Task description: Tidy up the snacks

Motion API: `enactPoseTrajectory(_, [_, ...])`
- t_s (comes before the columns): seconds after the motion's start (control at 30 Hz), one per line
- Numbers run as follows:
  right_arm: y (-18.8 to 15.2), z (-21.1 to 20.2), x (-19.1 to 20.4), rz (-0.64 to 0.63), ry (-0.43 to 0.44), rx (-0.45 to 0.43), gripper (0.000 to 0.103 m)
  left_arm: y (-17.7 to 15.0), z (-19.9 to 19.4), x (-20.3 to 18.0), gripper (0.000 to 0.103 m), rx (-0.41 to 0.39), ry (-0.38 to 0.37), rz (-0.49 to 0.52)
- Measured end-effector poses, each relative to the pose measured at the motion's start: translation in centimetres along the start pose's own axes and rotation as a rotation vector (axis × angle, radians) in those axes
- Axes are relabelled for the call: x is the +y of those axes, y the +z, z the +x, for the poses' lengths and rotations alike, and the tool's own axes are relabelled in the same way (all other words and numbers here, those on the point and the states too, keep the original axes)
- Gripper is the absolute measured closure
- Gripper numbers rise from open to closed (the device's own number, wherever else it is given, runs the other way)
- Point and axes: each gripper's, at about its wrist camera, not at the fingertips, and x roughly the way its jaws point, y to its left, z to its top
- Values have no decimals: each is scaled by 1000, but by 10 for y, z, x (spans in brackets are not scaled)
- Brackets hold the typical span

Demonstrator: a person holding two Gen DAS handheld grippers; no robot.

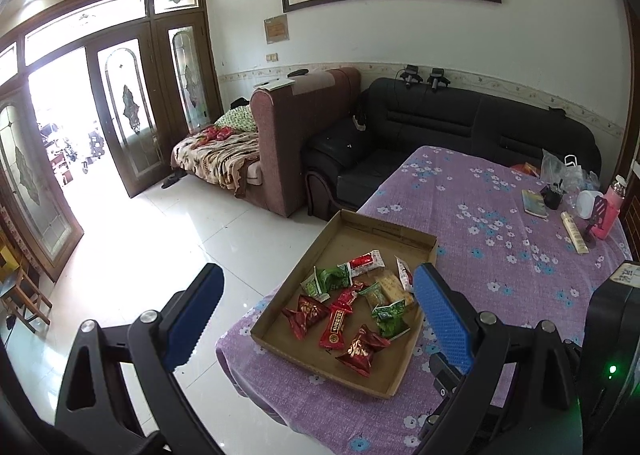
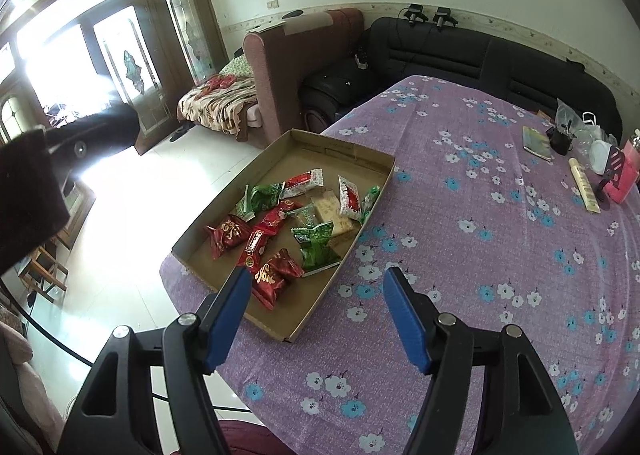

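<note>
A shallow cardboard tray [image 1: 416, 233] [image 2: 372, 153] sits at the near left corner of a table with a purple flowered cloth [image 1: 500, 223] [image 2: 480, 215]. It holds several wrapped snacks: red packets [image 1: 362, 349] [image 2: 272, 275], green packets [image 1: 390, 319] [image 2: 316, 243] and a tan biscuit pack [image 1: 390, 285] [image 2: 332, 211]. My left gripper [image 1: 316, 283] is open and empty, above the tray's near left side. My right gripper [image 2: 316, 281] is open and empty, over the tray's near right corner.
At the table's far right lie a booklet [image 2: 536, 141], a long beige tube [image 2: 584, 185], a pink item [image 2: 622, 175], a white cup [image 2: 600, 157] and plastic bags. A black sofa [image 2: 460, 51] and a maroon couch [image 2: 280, 67] stand behind. White tiled floor [image 1: 140, 247] lies left.
</note>
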Motion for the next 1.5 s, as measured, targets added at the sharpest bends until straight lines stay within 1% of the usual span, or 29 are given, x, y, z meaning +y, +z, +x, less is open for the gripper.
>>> enactPoseTrajectory(0.2, [0, 0, 1, 0, 2, 1, 34, -2, -3, 2, 7, 5, 10, -10])
enactPoseTrajectory(0.3, [0, 0, 3, -5, 7, -1, 34, -1, -5, 4, 7, -12, 20, -15])
enactPoseTrajectory(0.37, [0, -1, 6, -9, 14, -4, 34, 0, -14, 10, 7, -53, 31, -31])
enactPoseTrajectory(0.5, [5, -3, 13, -24, 15, -22, 34, 8, -44, 32, 7, -208, 50, -97])
enactPoseTrajectory(0.57, [7, -4, 17, -47, 17, -28, 34, 13, -60, 42, 7, -270, 71, -132])
enactPoseTrajectory(0.73, [14, -6, 30, -88, 33, -44, 34, 14, -78, 56, 6, -358, 171, -184])
enactPoseTrajectory(0.8, [15, -8, 33, -98, 41, -53, 34, 10, -79, 59, 6, -380, 191, -200])
enactPoseTrajectory(0.87, [14, -9, 37, -116, 44, -57, 34, 7, -74, 61, 5, -361, 181, -215])
enactPoseTrajectory(0.93, [11, -8, 40, -117, 59, -51, 34, 7, -61, 63, 4, -279, 125, -223])
enactPoseTrajectory(0.97, [11, -8, 41, -121, 61, -48, 34, 7, -52, 63, 4, -224, 106, -227])
enactPoseTrajectory(1.03, [8, -7, 43, -126, 62, -44, 34, 6, -41, 60, 4, -174, 104, -209])
enactPoseTrajectory(1.1, [7, -6, 43, -124, 67, -40, 34, 3, -31, 56, 4, -120, 85, -187])
enactPoseTrajectory(1.17, [5, -6, 43, -121, 64, -37, 34, 1, -21, 54, 4, -76, 51, -190])
enactPoseTrajectory(1.27, [4, -3, 42, -111, 63, -24, 34, -4, -10, 54, 4, -21, 29, -199])
enactPoseTrajectory(1.5, [-2, 7, 43, -110, 47, 6, 34, -17, 8, 45, 4, 51, 23, -180])
